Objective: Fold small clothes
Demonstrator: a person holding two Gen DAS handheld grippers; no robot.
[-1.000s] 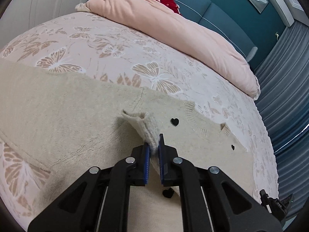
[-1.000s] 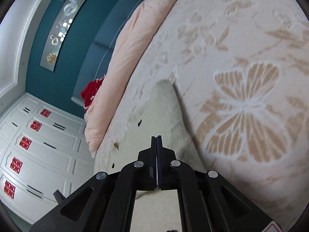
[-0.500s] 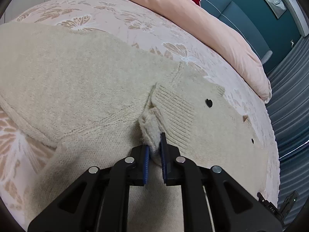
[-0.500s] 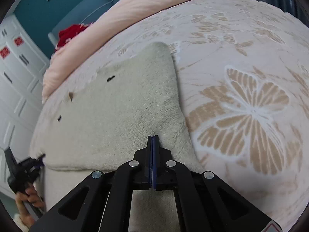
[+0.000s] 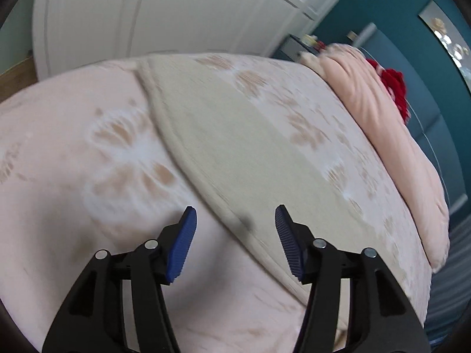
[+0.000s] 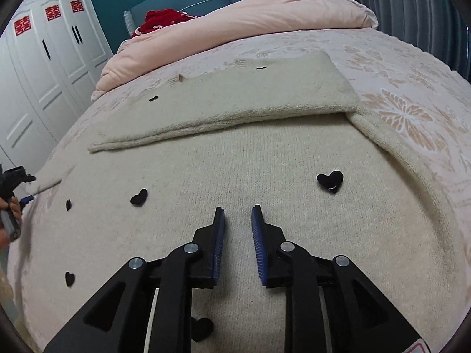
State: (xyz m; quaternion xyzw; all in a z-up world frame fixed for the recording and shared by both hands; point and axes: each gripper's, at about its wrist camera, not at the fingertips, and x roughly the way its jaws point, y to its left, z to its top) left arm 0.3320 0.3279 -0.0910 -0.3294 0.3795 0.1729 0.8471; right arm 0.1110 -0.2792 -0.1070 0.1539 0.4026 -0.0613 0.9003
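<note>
Soft, even indoor light, moderately bright, with no glare. The left wrist view is motion-blurred throughout: the bedspread (image 5: 88, 153) pattern and the wardrobe (image 5: 147, 14) smear, and only the gripper stays crisp. The right wrist view is sharp; knit texture of the sweater (image 6: 235, 161) resolves clearly. Faint shadows lie under its folded edge. Fisheye curvature bows the bed, and dark vignetting fills the corners.
</note>
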